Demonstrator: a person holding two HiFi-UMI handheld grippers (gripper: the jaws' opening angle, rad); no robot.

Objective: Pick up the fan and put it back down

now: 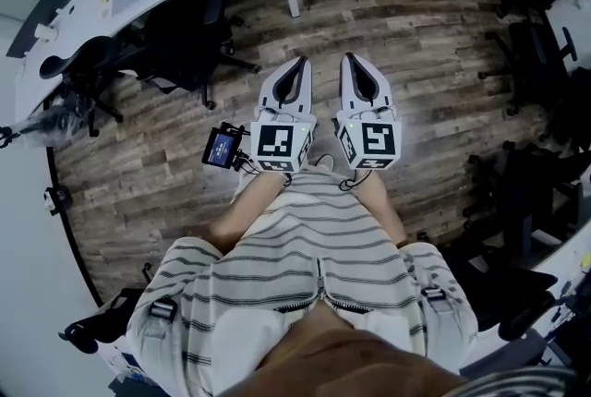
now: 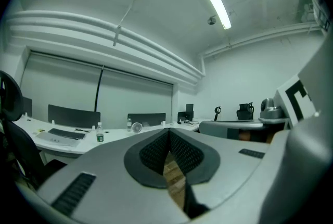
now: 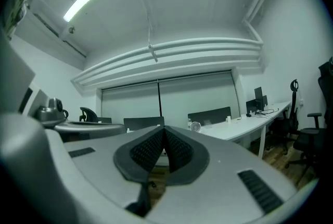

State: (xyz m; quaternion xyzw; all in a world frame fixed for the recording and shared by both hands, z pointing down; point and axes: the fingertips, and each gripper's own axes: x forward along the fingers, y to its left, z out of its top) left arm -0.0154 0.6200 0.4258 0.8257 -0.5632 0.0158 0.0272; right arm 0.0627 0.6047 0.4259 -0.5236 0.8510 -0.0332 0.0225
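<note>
The left gripper (image 2: 169, 132) and right gripper (image 3: 164, 128) are both closed tight, holding nothing, well away from the white desk (image 2: 117, 136); the small fan (image 2: 136, 127) stands on that desk beside a bottle (image 2: 129, 124); reaching in unopened could topple it.

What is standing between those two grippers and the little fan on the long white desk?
Nothing visible. The left gripper and right gripper, both shut and empty, point across open wood floor toward the fan on the desk. Black chairs stand off to the left.
</note>
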